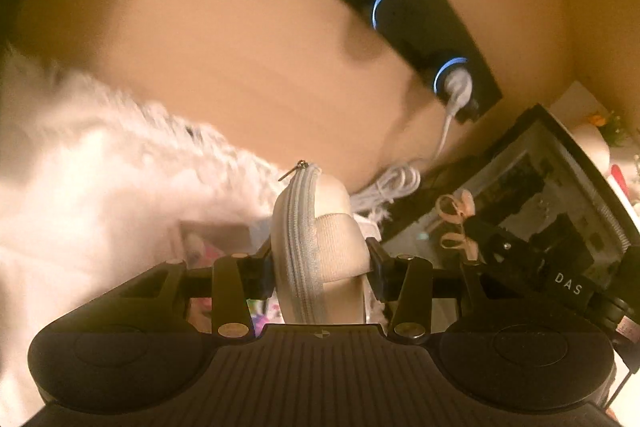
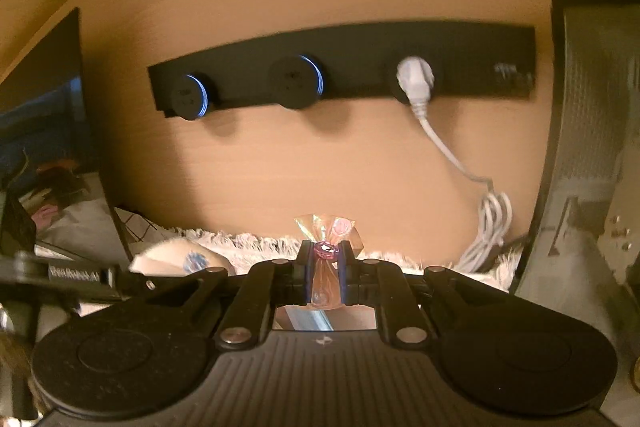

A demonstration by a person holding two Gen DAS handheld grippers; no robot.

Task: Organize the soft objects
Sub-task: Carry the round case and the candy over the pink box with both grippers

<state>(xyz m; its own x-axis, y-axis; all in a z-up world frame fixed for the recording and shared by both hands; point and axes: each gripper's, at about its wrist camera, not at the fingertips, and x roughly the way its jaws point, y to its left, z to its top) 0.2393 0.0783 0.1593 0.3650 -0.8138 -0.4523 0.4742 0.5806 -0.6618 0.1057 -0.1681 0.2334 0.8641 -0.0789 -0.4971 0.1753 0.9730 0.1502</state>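
My left gripper (image 1: 320,255) is shut on a white, rounded zip pouch (image 1: 316,223) held on edge, its zipper facing the camera and an elastic band across it. My right gripper (image 2: 328,255) is shut on a small clear cellophane bag (image 2: 334,227), pinched at its purple tie with the top flaring above the fingers. Both are held above a white fluffy cloth (image 1: 80,167). In the right wrist view the pouch (image 2: 180,259) and the left gripper show at the lower left. The right gripper with the bag (image 1: 456,215) shows at the right in the left wrist view.
A black power strip (image 2: 340,67) with blue-lit sockets is fixed to the wooden wall ahead. A white plug (image 2: 416,79) and its coiled cable (image 2: 488,227) hang from it. A grey computer case (image 2: 588,147) stands close on the right, a dark screen (image 2: 40,87) on the left.
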